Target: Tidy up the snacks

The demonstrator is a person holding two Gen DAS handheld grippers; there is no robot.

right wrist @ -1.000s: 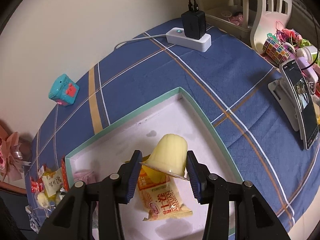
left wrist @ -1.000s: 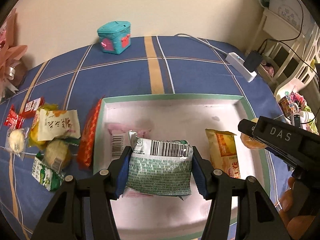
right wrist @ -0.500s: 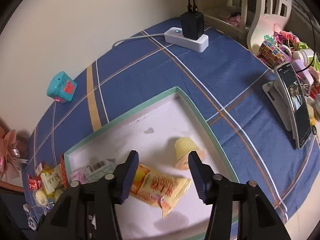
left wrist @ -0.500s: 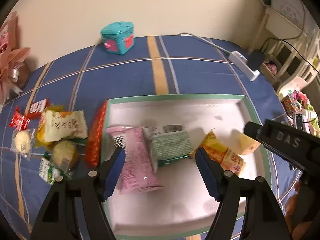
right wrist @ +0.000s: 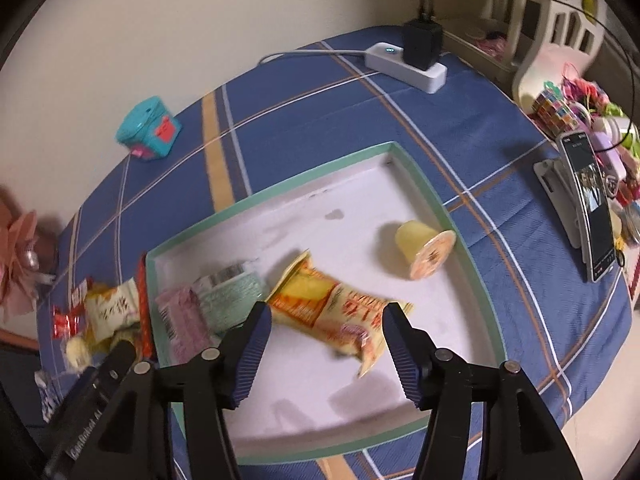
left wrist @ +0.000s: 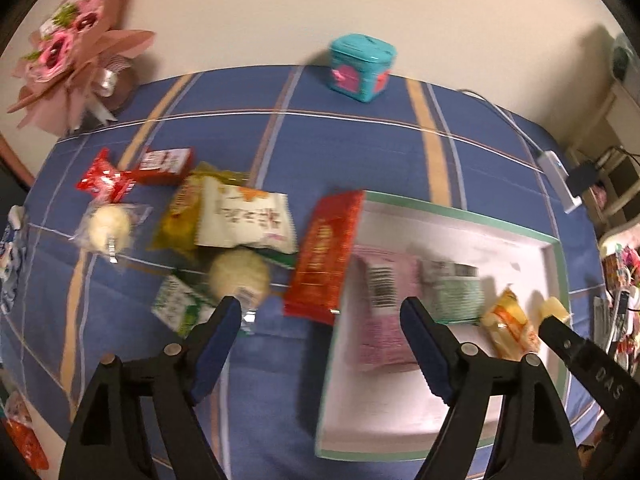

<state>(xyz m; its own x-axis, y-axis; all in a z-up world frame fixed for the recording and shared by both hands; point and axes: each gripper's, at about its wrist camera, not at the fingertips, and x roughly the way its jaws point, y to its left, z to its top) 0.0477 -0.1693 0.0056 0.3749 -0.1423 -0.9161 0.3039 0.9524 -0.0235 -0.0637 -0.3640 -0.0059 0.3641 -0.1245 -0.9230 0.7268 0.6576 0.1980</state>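
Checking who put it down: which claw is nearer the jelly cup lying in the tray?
Right claw hovers beside the jelly cup; left claw hangs past the tray's opposite edge.

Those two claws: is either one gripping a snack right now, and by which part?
Neither. The left claw and the right claw are both opening with nothing between their pads; the orange packet lies loose in the tray.

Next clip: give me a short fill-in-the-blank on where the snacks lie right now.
1. The yellow jelly cup lies on its ____ inside the tray.
2. The pink packet lies inside the ____.
3. The long red packet leans on the tray's rim, next to the ____ packet.
4. The teal box stands near the ____, outside the tray.

Missing words: side; tray; pink; wall
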